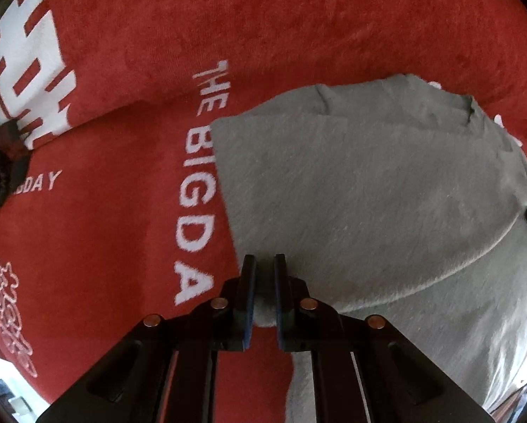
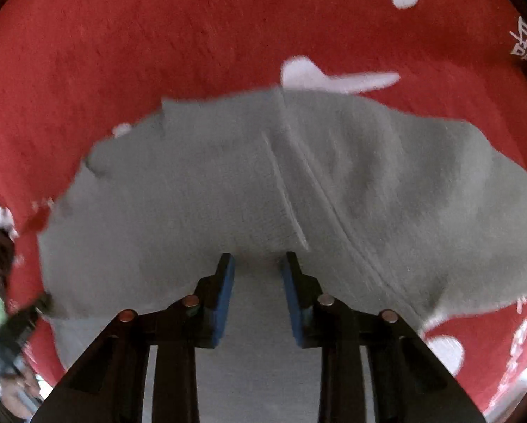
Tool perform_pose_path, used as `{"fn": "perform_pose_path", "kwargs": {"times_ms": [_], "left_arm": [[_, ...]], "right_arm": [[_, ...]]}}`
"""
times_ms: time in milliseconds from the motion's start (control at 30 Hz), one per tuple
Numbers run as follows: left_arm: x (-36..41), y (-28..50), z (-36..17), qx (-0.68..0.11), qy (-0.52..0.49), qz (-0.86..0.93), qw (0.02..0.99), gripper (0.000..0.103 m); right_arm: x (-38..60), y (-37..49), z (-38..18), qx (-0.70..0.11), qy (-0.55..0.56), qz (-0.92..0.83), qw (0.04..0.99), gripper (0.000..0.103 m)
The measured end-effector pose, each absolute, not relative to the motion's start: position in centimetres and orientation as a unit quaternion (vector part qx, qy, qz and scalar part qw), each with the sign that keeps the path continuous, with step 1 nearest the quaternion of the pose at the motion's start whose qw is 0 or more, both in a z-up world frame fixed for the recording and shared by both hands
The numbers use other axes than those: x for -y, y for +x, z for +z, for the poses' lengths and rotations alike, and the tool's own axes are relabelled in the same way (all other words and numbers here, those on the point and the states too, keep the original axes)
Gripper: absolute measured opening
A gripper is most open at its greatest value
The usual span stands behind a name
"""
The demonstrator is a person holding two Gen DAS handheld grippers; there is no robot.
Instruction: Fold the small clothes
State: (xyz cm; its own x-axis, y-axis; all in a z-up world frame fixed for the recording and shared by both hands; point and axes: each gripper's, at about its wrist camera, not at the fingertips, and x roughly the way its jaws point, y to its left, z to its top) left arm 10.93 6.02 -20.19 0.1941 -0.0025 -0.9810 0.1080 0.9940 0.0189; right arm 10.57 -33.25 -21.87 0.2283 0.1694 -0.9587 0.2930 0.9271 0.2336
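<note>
L gripper [image 1: 263,264]: clamped tight on edge of grey garment [image 1: 369,194].
R gripper [image 2: 258,264]: part-open, garment between pads; pinch unclear.
Garment: partly folded, lying on red blanket [image 1: 122,211] w/ white print.

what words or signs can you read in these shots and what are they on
"THE BIGDA", cut off by the grey garment: white letters on the red cloth.
"DDAY", start hidden: same cloth, smaller white print.
Large white block characters and small ornate white ones: not readable to me.
Right wrist view: white marks, too blurred.

Matt grey knit garment [image 1: 369,194], fuzzy red printed cloth [image 1: 122,229]
</note>
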Motion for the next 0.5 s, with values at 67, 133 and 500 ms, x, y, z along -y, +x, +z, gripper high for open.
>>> {"fn": "perform_pose_path", "kwargs": {"times_ms": [67, 133, 500], "left_arm": [[-5.9, 10.9, -19.8, -0.638, 0.036, -0.029, 0.768, 0.011], [-5.3, 10.7, -19.3, -0.641, 0.037, -0.026, 0.766, 0.011], [3.7, 8.2, -17.2, -0.660, 0.071, -0.098, 0.742, 0.011]], "right_arm": [[34.1, 9.3, -21.6, -0.612, 0.227, -0.032, 0.757, 0.033], [35.2, 7.7, -21.4, -0.602, 0.277, -0.023, 0.749, 0.036], [38.3, 1.4, -20.8, -0.580, 0.397, -0.036, 0.710, 0.055]]}}
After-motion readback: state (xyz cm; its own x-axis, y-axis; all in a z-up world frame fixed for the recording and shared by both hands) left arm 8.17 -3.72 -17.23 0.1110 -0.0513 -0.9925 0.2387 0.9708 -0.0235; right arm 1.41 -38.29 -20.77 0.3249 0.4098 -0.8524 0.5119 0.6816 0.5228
